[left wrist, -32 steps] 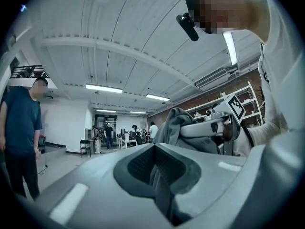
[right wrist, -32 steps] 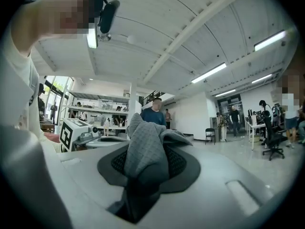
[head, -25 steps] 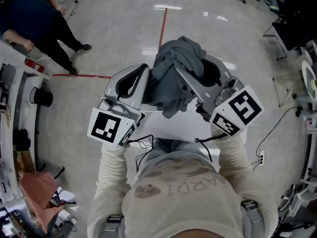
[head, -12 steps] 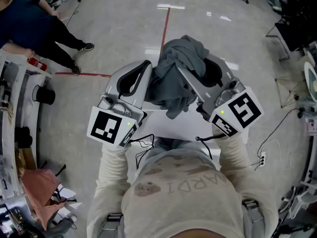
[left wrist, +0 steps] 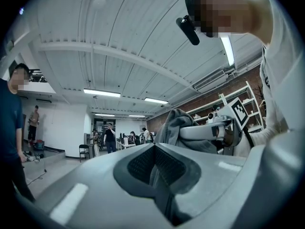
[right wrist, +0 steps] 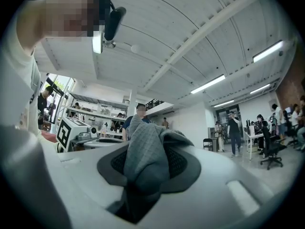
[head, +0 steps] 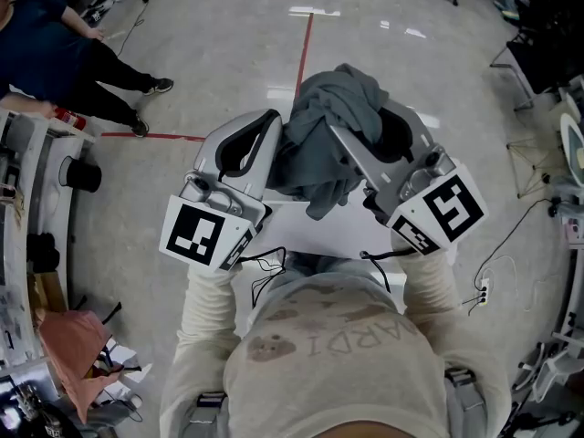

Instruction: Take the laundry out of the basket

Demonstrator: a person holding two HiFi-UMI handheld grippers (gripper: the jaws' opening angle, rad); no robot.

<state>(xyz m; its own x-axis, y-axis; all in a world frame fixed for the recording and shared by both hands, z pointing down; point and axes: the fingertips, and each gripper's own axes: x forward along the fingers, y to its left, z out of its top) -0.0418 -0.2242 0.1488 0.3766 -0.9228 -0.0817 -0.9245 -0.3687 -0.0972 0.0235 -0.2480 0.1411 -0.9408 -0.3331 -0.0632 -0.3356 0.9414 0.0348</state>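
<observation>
**A:** What's the layout, widest thing first?

**B:** A pale glossy floor (head: 228,53) with a red tape line (head: 304,39) on it. Nearer the person there is a flat white surface (head: 301,231). No view shows a basket.

**A:** And the laundry?

**B:** One crumpled grey knit garment (head: 324,144) is held up in the air between the two grippers. It sits above that white surface, bunched at the top with a tail hanging down.

**A:** Who has hold of it?

**B:** Both. The right gripper (right wrist: 143,175) has its jaws clamped on a thick fold, which bulges up out of the gap. The left gripper (left wrist: 159,175) has its jaws nearly together, with a thin strip of the same cloth pinched in the slit.

**A:** So which step is this?

**B:** I'd say the piece is lifted and being carried or spread, but it has not been put down.

**A:** Next move?

**B:** Probably to find a clear spot, lower the garment onto it, and open both sets of jaws. The hanging tail could drag or snag, so it should be kept high until it is over the spot.
</observation>
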